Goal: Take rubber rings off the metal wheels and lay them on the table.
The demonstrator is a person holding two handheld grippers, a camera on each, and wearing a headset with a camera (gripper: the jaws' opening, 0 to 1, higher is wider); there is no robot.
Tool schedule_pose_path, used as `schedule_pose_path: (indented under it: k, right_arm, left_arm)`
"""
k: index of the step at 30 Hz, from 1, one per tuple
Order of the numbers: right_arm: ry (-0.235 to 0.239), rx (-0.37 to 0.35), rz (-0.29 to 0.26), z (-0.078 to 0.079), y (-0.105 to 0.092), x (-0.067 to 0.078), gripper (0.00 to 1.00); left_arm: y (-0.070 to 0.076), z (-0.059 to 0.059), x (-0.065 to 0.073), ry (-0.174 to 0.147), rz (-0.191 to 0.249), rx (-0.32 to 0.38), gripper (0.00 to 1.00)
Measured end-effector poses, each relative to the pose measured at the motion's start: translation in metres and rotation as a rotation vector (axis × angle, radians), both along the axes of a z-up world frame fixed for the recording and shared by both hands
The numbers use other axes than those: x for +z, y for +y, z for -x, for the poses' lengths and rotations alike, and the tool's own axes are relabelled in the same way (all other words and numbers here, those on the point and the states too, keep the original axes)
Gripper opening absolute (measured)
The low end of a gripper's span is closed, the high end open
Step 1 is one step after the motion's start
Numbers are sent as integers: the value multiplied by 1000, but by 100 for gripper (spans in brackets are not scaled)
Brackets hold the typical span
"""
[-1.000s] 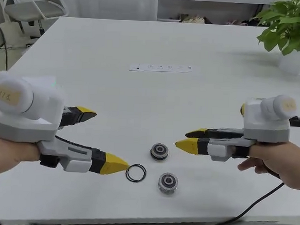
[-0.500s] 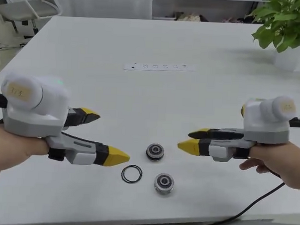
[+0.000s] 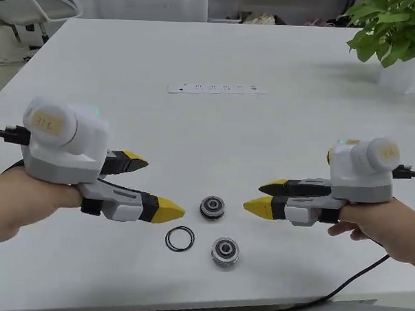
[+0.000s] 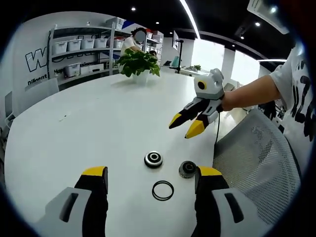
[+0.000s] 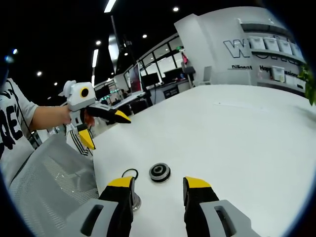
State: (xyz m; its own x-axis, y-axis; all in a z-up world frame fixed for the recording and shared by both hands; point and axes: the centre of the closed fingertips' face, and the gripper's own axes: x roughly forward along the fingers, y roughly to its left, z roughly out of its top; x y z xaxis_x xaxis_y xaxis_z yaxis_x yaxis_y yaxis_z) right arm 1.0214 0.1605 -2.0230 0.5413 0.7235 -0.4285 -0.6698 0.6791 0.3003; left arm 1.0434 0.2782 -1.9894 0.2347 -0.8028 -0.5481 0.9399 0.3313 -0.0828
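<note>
Yellow-tipped left gripper [image 3: 159,186] spread wide, empty, touching nothing, hovering at ten o'clock of a loose black rubber ring [image 3: 180,238] lying flat on the white table [image 3: 277,131]. Right gripper [image 3: 259,197] parted more narrowly, likewise empty and clear of the tabletop, tips pointing towards the left one. Between the two, a dark-rimmed first wheel [image 3: 212,207] at one o'clock of the ring; a second wheel [image 3: 225,251] at four o'clock of it, paler at the rim, near the table's front edge. From the left gripper view, all three pieces whole between the jaws, plus a mesh chair back [image 4: 256,163] at four o'clock. From the right gripper view, second wheel and ring partly hidden behind one jaw. Hard to tell whether either wheel wears a ring.
</note>
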Motion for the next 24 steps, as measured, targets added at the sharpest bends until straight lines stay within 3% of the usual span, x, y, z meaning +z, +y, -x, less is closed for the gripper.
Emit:
schedule_pose_path:
  k: [6,12,24]
  right_arm:
    - [4,5,3,-1,2,-5,37]
    - [8,13,24,-3,3,-14,38]
    - [0,37,60,-6,3,-28,38]
  left_arm:
    - [-3,1,-8,21,-5,-7,66]
    - [-9,1,-18,4,-39,-42,63]
    - [-22,-2,-29,17,-44,-67,57]
